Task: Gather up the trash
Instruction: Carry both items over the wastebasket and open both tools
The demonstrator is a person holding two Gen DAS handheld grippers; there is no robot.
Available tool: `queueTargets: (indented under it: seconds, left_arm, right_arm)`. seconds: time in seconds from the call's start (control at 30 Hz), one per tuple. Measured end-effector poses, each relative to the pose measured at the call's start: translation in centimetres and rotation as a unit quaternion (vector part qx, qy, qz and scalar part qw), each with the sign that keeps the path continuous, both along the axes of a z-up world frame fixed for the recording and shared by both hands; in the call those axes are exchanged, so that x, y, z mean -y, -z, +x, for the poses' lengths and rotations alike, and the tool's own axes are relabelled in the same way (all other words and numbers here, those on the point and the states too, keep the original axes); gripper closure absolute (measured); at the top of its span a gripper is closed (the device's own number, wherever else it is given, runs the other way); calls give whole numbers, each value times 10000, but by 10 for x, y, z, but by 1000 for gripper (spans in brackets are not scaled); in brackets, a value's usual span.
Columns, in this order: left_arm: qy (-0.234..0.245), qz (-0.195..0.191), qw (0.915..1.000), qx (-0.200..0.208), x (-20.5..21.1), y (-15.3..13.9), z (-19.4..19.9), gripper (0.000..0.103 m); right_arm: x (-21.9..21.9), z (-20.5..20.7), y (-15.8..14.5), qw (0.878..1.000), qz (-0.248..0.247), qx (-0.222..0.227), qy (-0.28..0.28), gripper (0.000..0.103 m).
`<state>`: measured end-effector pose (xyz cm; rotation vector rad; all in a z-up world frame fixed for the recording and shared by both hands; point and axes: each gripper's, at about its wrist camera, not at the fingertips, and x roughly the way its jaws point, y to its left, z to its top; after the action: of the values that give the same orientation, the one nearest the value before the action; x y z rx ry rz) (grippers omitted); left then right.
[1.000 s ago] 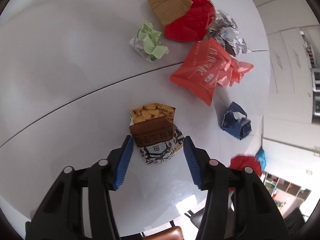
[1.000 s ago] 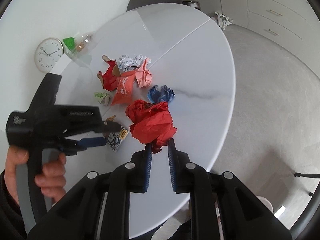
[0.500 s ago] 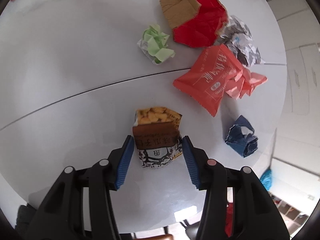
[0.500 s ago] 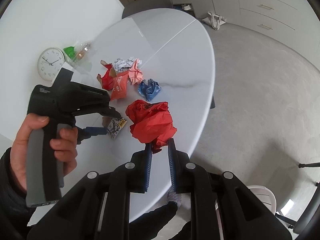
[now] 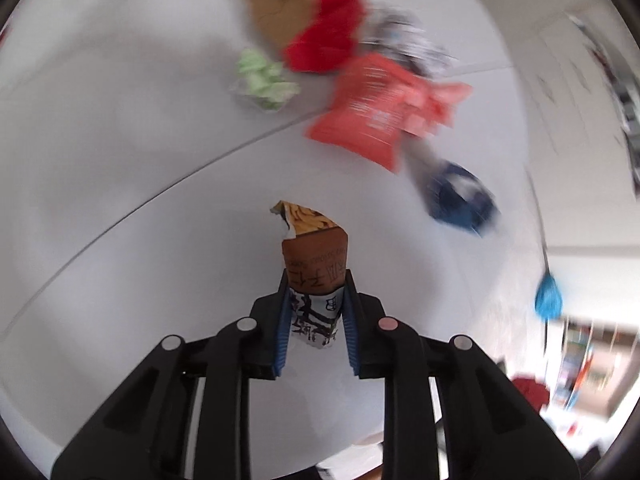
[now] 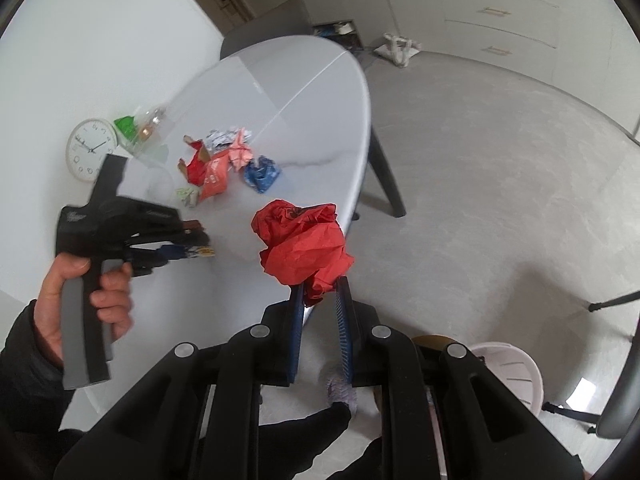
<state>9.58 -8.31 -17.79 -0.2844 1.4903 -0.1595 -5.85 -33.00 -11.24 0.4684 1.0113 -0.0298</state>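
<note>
My left gripper (image 5: pixel 316 280) points down at the white table (image 5: pixel 120 160). Its jaws are closing, and the blue pads press both sides of a brown, yellow and black-and-white snack wrapper (image 5: pixel 314 248). Beyond it lie a green paper ball (image 5: pixel 264 80), a red and brown sheet (image 5: pixel 320 36), an orange-red packet (image 5: pixel 368 108), a black-and-white crumple (image 5: pixel 404 36) and a blue crumple (image 5: pixel 460 200). My right gripper (image 6: pixel 320 286) is shut on a crumpled red paper (image 6: pixel 304 240) at the table's near edge. The right wrist view also shows a hand holding the left gripper (image 6: pixel 198 240).
A pale pink bin (image 6: pixel 508 376) stands on the grey floor at lower right. A dark chair (image 6: pixel 276 20) is at the table's far end. A wall clock (image 6: pixel 90 154) and a clear jar (image 6: pixel 148 128) are at the table's left side.
The left jaws have closed on the snack wrapper and squeezed it narrow, and the gripper has risen a little. The right gripper has carried the red paper towards the table's edge.
</note>
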Motion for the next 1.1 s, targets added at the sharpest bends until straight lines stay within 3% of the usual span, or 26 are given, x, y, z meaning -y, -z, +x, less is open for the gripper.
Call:
queueTargets:
  seconds: [0.1,0.2,0.3,0.33,0.6,0.67,0.73,0.8,0.97,1.1]
  left_arm:
    - [837,-38,9955,441,18,-22,-22,80]
    - [1703,-95,9822,781,43,-43,-41,80]
    - [2555,-221,9612,1013,80,-60,-70,80]
    - [2737,-267,9558,1038,75,-64,-71,80]
    - [4312,-452,8947,1072,173,-56,-131,80]
    - [4629,-484,8791,1032,192,-53,-148,80]
    - [4912,-496,8642,972,207,-51,-165,80]
    - [5129,-528,8519,915,218,-50,-180,80]
    - [5634,-558,8210,731,240,-41,-210,80]
    - [5913,-569,8015,687,256,-38,-233,79]
  right_arm:
    - [13,-27,-2,9997,-102,-64,189,86]
    - [25,-59,3,9984,-265,-298,406,86]
    - [37,-92,20,9949,-398,-688,626,86]
    - [41,-102,28,9932,-401,-832,707,86]
    - [54,-148,96,9797,-149,-1592,1208,82]
    - [54,-154,105,9767,-90,-1719,1282,65]
    - [57,-162,103,9735,-228,-1727,1483,37]
    - [63,-175,96,9709,-383,-1689,1651,24]
    - [87,-204,74,9621,-533,-1586,2154,15]
    - [108,-226,56,9553,-551,-1420,2535,10]
